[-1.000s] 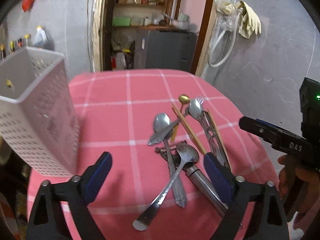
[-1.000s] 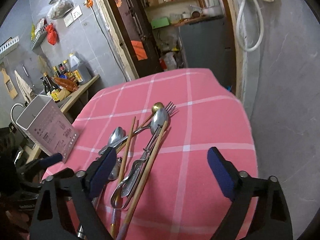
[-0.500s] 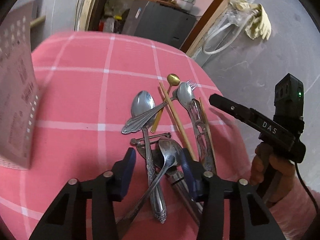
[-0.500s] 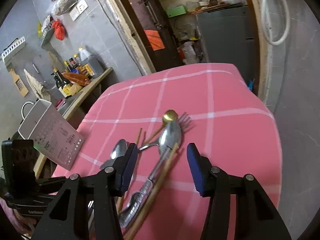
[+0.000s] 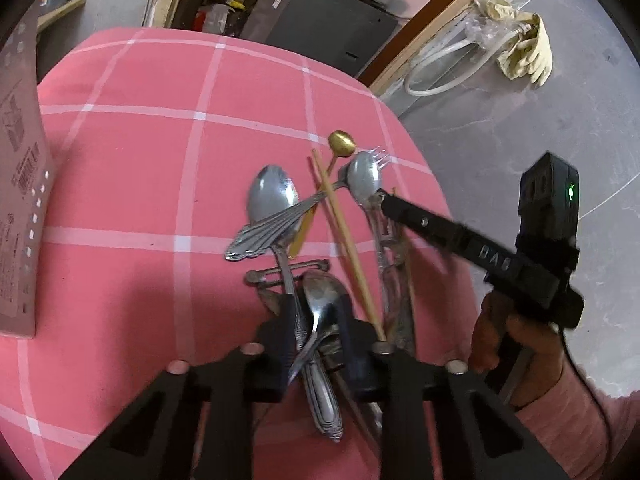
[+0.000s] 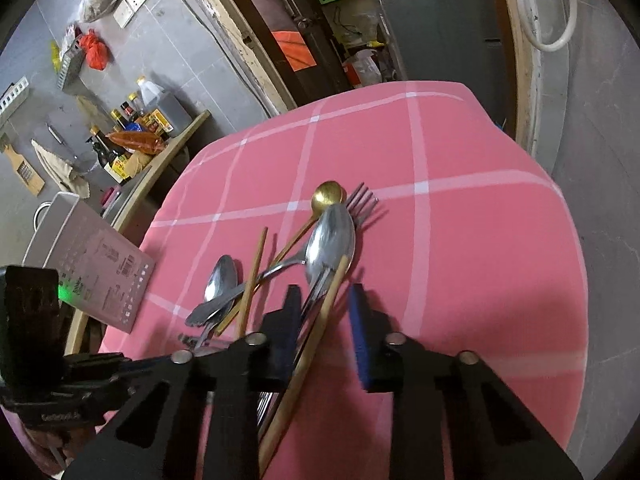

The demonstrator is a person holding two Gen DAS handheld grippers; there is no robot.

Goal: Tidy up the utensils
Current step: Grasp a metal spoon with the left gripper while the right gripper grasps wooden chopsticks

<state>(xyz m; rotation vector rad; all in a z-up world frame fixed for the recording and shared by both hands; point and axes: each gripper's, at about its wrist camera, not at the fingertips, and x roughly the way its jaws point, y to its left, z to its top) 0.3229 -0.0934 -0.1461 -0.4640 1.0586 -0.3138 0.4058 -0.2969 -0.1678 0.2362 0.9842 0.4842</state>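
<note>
Left gripper (image 5: 314, 334), bottom centre of frame: jaws have just been closing, pads now pressed on crossed spoon handles (image 5: 316, 344). Right gripper (image 5: 386, 200), entering from the right, tip at the fork-and-spoon stack (image 5: 364, 178). Perforated holder (image 5: 20, 184) at left edge on pink checked cloth (image 5: 160, 160).

On the desk (image 5: 140, 160) I count four silver spoons (image 5: 272, 196), one gold spoon (image 5: 342, 144), one fork (image 6: 362, 200), two chopsticks (image 5: 344, 236), one holder (image 6: 92, 264).
</note>
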